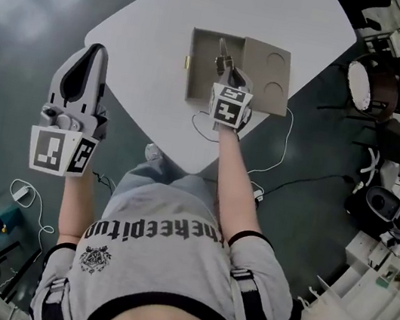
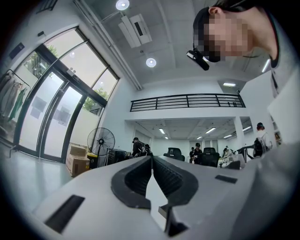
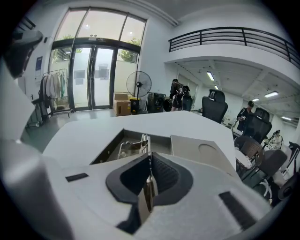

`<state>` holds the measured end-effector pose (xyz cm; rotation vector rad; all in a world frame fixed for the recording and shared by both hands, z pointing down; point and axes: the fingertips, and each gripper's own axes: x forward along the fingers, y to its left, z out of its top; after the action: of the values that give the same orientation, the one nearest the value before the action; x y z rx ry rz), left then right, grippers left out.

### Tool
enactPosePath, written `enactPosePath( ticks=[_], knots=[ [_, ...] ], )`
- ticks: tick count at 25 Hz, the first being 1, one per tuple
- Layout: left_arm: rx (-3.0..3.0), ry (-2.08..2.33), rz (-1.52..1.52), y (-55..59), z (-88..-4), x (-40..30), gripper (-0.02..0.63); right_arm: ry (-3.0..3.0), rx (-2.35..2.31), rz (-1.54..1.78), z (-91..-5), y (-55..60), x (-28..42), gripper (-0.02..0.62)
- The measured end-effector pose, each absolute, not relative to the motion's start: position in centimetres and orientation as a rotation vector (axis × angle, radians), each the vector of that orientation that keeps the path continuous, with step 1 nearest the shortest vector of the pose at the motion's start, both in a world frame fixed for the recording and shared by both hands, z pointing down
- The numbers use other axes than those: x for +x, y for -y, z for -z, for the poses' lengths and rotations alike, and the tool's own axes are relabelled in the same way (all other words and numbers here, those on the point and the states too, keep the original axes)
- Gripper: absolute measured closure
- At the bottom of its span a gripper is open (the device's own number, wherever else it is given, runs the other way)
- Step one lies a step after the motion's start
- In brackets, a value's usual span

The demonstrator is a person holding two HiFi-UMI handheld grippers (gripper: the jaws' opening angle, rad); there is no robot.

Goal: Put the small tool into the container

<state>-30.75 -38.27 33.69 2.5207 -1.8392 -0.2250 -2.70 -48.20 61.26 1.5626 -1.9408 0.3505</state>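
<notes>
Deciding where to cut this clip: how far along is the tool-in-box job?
Done: the container sits open on the table, lid laid flat beside it. In hand: the right gripper is shut on the small metal tool, its tip over the open compartment. To do: lower it in and release. The left gripper is shut, empty, off to the side.

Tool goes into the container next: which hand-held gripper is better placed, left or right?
Right. The right hand-held gripper is shut on the small tool above the open container; the left hand-held gripper is shut, empty, off to the side.
</notes>
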Motion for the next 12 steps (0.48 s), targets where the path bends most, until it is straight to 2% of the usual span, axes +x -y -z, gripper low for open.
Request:
enactPosePath(
  ticks=[12],
  knots=[
    [2.480, 1.864, 0.204, 38.6, -34.7, -32.0, 0.592, 1.813, 1.444, -0.238, -63.8, 48.6, -3.1, 0.586]
  ],
)
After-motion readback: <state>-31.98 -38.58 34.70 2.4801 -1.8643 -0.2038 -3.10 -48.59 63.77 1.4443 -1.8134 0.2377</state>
